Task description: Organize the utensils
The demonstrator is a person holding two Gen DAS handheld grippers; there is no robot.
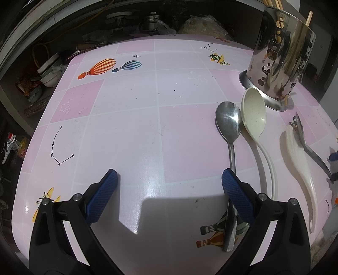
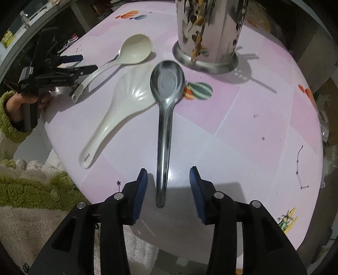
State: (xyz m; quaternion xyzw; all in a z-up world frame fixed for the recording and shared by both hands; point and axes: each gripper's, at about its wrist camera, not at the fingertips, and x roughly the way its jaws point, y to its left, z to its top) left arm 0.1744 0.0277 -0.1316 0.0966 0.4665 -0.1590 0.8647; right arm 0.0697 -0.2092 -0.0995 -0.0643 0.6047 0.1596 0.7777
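A: Where do the utensils lie on the round pink table with balloon and plane prints?

B: Four are out on it. A long steel spoon lies with its bowl just beside the base of the shiny perforated steel utensil holder, which stands toward the table's far edge; its handle runs back toward the near edge. Beside it lies a wide white plastic rice paddle; its blade touches or slips under the steel spoon's bowl, I cannot tell which.

A: And the others?

B: A cream speckled plastic ladle and a smaller steel spoon lie side by side, bowls touching, the ladle's bowl just beside the holder's base. Wooden chopsticks stand in the holder.

A: The right gripper?

B: The right gripper hangs over the long spoon's handle end with its blue pads apart; the handle lies between them, neither pad pressing it.

A: The left?

B: The left gripper is spread wide above bare table, holding nothing. The smaller spoon's handle passes under its right finger. A hand in a green fleece sleeve holds it.
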